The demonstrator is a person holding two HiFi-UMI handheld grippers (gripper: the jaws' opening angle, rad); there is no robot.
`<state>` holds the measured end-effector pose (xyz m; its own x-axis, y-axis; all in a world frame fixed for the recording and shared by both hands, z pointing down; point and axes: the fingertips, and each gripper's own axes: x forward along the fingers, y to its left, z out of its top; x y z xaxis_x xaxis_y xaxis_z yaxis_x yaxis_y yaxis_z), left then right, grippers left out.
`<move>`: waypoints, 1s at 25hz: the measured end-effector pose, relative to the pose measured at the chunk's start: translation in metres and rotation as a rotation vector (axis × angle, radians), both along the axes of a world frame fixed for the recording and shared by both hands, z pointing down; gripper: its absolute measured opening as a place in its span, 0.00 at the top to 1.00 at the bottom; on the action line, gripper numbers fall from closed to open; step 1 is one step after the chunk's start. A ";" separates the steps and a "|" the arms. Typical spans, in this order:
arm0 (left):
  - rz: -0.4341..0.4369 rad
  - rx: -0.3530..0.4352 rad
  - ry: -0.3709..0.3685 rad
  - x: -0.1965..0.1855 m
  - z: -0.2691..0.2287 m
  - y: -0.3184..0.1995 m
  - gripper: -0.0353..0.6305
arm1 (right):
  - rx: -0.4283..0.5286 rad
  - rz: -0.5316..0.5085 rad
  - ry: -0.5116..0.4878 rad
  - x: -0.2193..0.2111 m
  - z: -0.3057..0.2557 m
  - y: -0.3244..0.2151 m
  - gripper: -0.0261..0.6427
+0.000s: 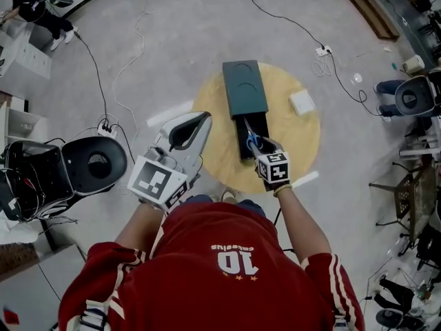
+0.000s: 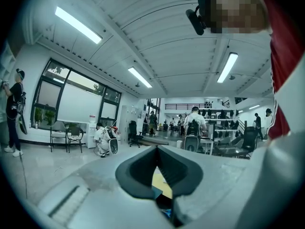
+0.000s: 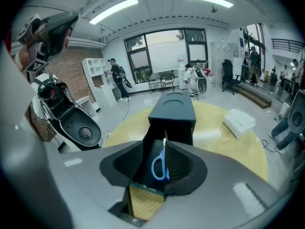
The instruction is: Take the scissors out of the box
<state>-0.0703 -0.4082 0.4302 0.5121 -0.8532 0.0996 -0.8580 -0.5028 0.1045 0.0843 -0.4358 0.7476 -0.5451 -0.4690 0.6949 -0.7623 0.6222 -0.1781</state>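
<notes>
In box (image 1: 244,88), blue-handled scissors (image 3: 163,157); right gripper (image 1: 260,147) over them, jaws apart.

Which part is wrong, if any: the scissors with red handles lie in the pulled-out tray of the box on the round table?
The colour is wrong. The scissors have blue handles, not red; the right gripper view shows it. They do lie in the pulled-out tray of the box on the round table.
</notes>
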 end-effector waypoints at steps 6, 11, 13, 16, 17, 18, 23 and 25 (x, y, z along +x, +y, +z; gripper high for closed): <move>-0.007 0.001 -0.016 0.008 -0.004 -0.007 0.94 | -0.079 -0.030 0.118 0.002 0.041 -0.006 0.76; -0.020 0.000 -0.030 0.008 -0.005 -0.004 0.94 | -0.151 -0.028 0.211 0.005 0.066 -0.002 0.76; -0.028 0.000 -0.030 0.011 -0.008 -0.003 0.94 | -0.154 -0.035 0.249 0.006 0.066 -0.003 0.76; -0.031 0.011 -0.035 0.018 -0.017 0.001 0.94 | -0.210 -0.058 0.291 0.008 0.069 0.005 0.76; -0.032 0.014 -0.036 0.018 -0.018 0.002 0.94 | -0.233 -0.070 0.307 0.007 0.073 0.007 0.76; -0.034 0.016 -0.036 0.017 -0.018 0.002 0.94 | -0.259 -0.083 0.329 0.006 0.078 0.009 0.76; -0.048 0.006 -0.033 0.006 0.000 -0.014 0.94 | -0.360 -0.104 0.468 0.008 0.108 -0.003 0.77; -0.057 0.005 -0.032 0.002 0.002 -0.014 0.94 | -0.380 -0.099 0.476 0.007 0.112 -0.003 0.77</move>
